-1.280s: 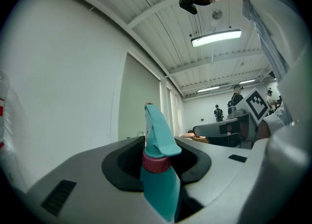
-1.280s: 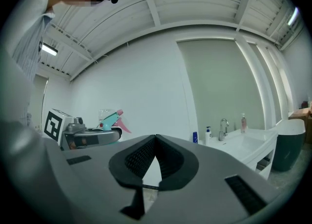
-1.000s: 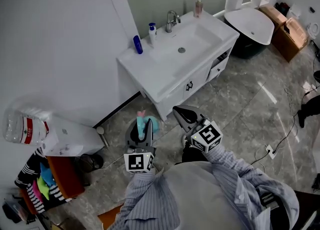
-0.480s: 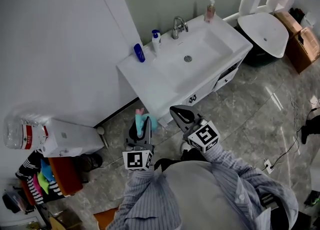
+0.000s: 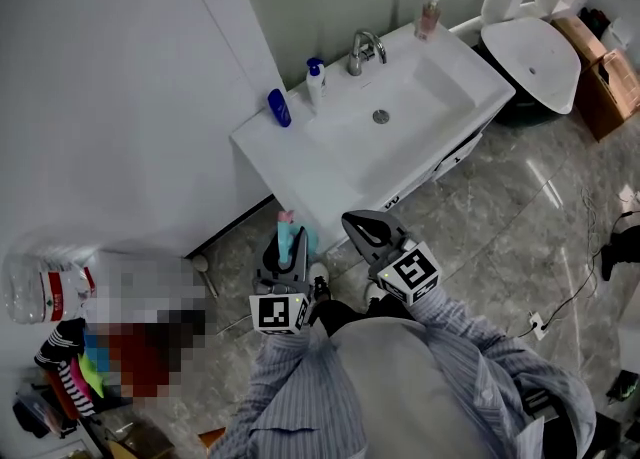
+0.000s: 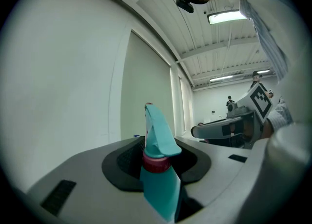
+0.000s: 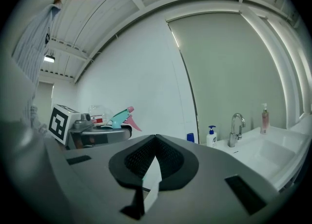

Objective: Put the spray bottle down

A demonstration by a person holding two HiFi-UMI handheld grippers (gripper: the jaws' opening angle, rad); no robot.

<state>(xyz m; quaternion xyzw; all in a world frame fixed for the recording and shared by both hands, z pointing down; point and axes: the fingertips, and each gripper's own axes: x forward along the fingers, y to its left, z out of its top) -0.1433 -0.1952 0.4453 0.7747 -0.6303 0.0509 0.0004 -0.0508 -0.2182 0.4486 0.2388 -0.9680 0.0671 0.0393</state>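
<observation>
A teal spray bottle with a pink nozzle stands upright between the jaws of my left gripper, which is shut on its neck. In the left gripper view the bottle fills the gap between the pads, its red collar at jaw level. My right gripper is beside it on the right, jaws together and empty; in its own view the fingertips meet. Both grippers point level toward the white vanity. The right gripper view shows the bottle's trigger head at left.
On the vanity top stand a faucet, a white pump bottle, a blue bottle and a pink bottle. A white toilet and cardboard boxes are at right. A water jug sits at left. The floor is grey marble tile.
Both grippers have moved forward toward the vanity, which now lies closer in front of them. The left gripper's hold on the spray bottle is unchanged; the right stays shut.
</observation>
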